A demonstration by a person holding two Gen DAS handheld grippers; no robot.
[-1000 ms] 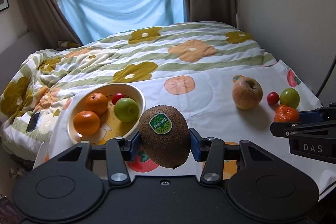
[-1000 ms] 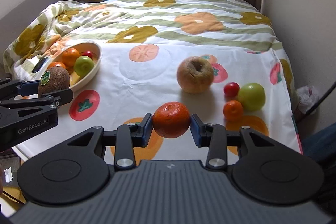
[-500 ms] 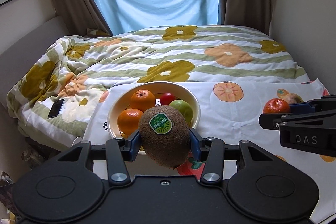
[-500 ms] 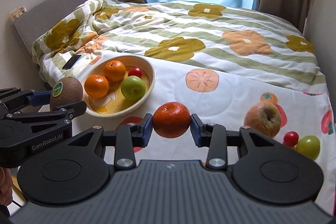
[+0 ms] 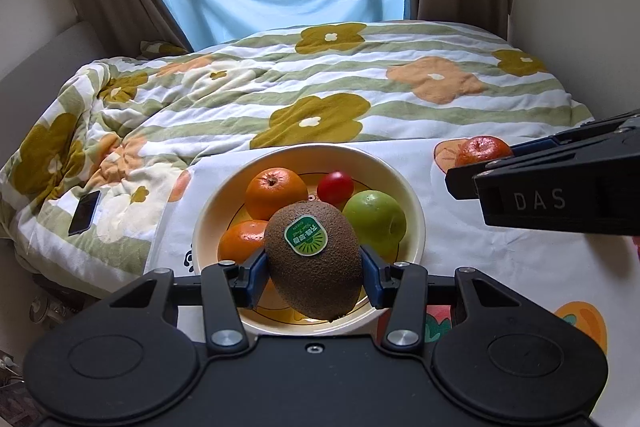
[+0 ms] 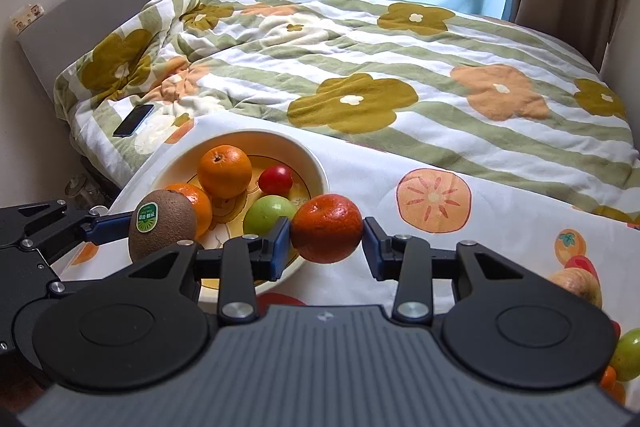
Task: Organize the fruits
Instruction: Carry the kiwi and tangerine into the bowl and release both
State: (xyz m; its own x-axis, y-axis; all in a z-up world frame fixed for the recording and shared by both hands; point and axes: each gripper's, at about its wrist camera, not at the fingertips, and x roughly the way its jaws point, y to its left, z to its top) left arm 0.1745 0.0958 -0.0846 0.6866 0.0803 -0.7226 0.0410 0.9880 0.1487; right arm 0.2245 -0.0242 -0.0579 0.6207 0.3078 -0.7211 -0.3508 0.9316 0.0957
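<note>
Both tools have swung left across the bed since a second ago, and the bowl point(image 5: 412, 211) now sits directly under the kiwi point(image 5: 314, 259). Left tool point(image 5: 314, 277) pinches the kiwi, long axis near upright, sticker facing the camera, tool angled downward. Right tool point(image 6: 324, 241) pinches a tangerine point(image 6: 326, 233) just beside the bowl's right rim, stem end up.
</note>
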